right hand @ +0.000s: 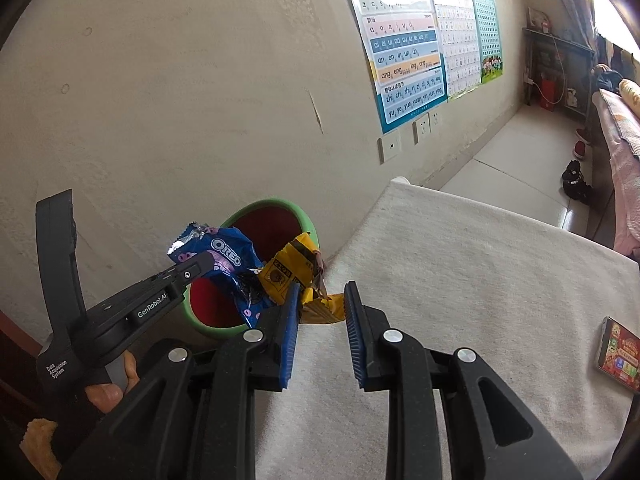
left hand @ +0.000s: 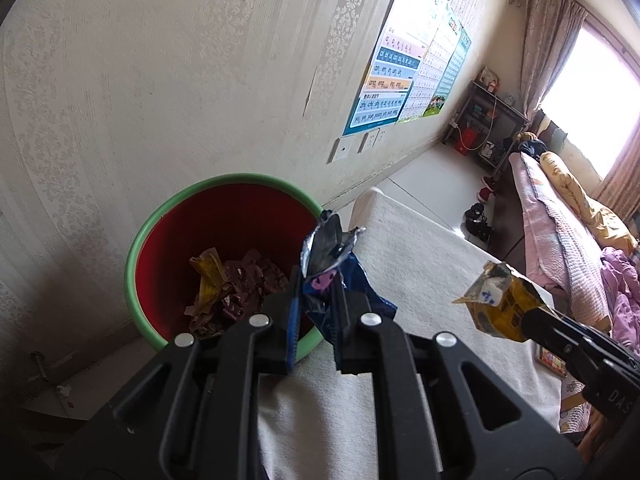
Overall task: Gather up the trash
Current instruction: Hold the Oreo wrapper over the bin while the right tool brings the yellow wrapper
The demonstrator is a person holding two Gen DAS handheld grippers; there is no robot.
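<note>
My left gripper (left hand: 318, 282) is shut on a blue Oreo wrapper (left hand: 326, 248), held over the near edge of a red bin with a green rim (left hand: 132, 248). Brown and yellow scraps (left hand: 236, 292) lie in the bin. To the right, my right gripper (left hand: 530, 322) holds a crumpled yellow wrapper (left hand: 500, 300) above the table. In the right wrist view, that yellow wrapper (right hand: 288, 268) sticks out from the tips of my right gripper (right hand: 320, 294), close to the bin (right hand: 308, 216). Beside it, the left gripper (right hand: 204, 266) carries the blue wrapper (right hand: 228, 252).
The bin stands on the floor between the papered wall and a table under a white cloth (right hand: 480, 264). A phone (right hand: 618, 354) lies at the table's right edge. A hand (right hand: 116, 384) grips the left tool. Beyond are a bed (left hand: 560, 208) and shoes (left hand: 478, 220).
</note>
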